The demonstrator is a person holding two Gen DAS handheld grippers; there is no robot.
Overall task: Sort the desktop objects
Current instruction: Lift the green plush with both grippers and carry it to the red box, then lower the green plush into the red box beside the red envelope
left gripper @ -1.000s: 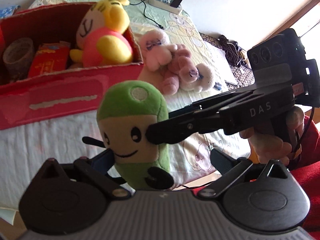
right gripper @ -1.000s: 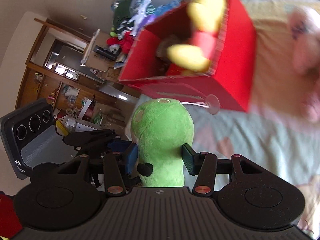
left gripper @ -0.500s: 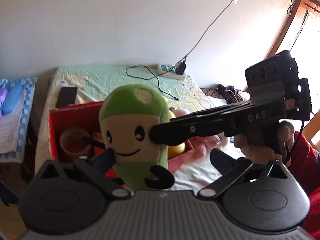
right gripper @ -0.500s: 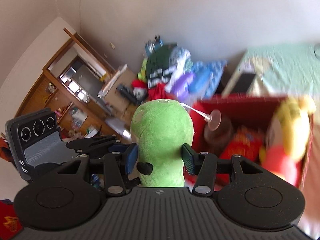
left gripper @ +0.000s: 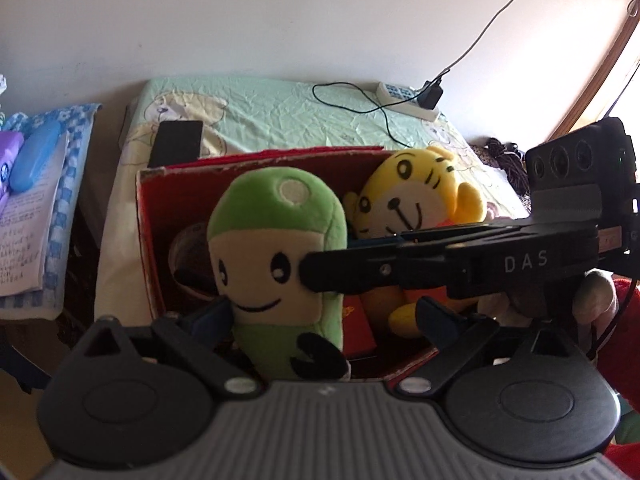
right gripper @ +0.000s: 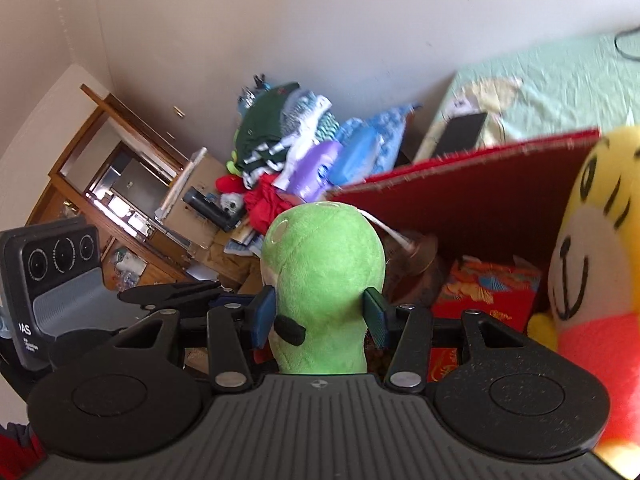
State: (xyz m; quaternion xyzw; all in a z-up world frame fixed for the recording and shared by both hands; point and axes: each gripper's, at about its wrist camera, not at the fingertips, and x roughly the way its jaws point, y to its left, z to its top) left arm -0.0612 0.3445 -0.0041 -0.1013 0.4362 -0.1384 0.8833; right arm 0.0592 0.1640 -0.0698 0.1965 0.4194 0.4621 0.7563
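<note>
A green plush with a cream smiling face (left gripper: 280, 276) hangs over the open red box (left gripper: 260, 160). My right gripper (right gripper: 320, 316) is shut on the green plush (right gripper: 324, 264), its blue pads pressed into both sides. In the left wrist view it reaches in from the right and pinches the plush's head. My left gripper (left gripper: 322, 306) is open, with its fingers wide on either side of the plush's lower body. Inside the red box (right gripper: 480, 184) sit a yellow plush (left gripper: 408, 196) (right gripper: 592, 260), a red packet (right gripper: 488, 288) and a brown cup (left gripper: 188, 248).
The box stands on a pale green bed sheet (left gripper: 280, 108). A power strip (left gripper: 404, 100) with a black cable lies at the back. A black flat object (left gripper: 176, 144) lies behind the box. A notebook (left gripper: 28, 224) lies left; piled clothes (right gripper: 280, 140) fill the corner. A hand (left gripper: 592, 300) holds the right gripper.
Both grippers have carried the green plush from in front of the red box to above its opening. The box interior and yellow plush now sit right behind it.
</note>
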